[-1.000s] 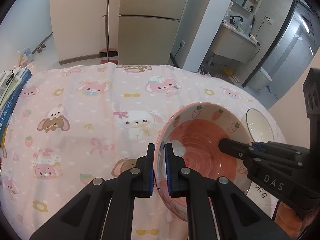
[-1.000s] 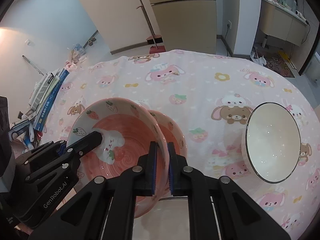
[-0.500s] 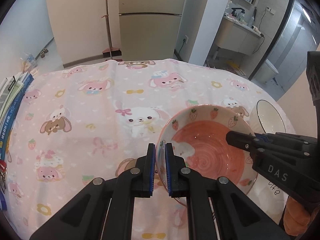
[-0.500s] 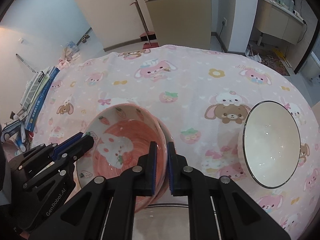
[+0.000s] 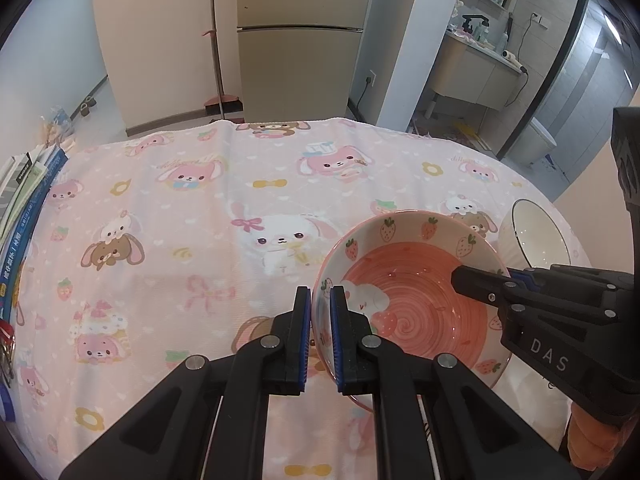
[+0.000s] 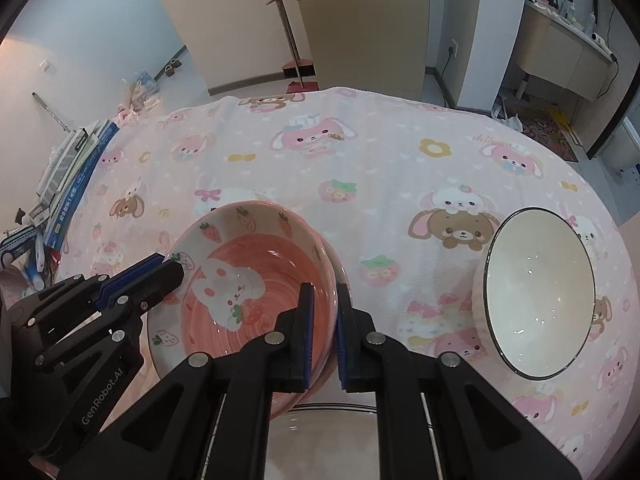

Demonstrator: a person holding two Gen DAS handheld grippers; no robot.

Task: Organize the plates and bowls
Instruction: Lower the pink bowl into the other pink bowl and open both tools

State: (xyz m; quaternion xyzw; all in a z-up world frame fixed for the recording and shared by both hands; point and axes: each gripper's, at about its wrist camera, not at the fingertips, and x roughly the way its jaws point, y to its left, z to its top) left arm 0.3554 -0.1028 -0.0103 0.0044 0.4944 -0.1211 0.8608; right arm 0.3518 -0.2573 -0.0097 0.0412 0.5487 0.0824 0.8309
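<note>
Both claws pinch opposite rims of the pink bowl (image 6: pixel 256 280): left claw (image 5: pixel 320 336) lower centre, right claw (image 6: pixel 322 332); the white bowl (image 6: pixel 536 292) waits right of frame.

Pink bowl (image 5: pixel 416 312) is seen as glossy glazed ceramic. White bowl (image 6: pixel 538 296) likewise glossy. Tablecloth (image 5: pixel 200 240) is matt woven cloth.

Beige fridge (image 5: pixel 300 40), perhaps broom (image 5: pixel 218 60) beside

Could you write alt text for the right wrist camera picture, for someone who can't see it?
Two black grippers pinch opposite rims of a pink strawberry bowl over a pink cartoon tablecloth; a white bowl sits to its right.
</note>
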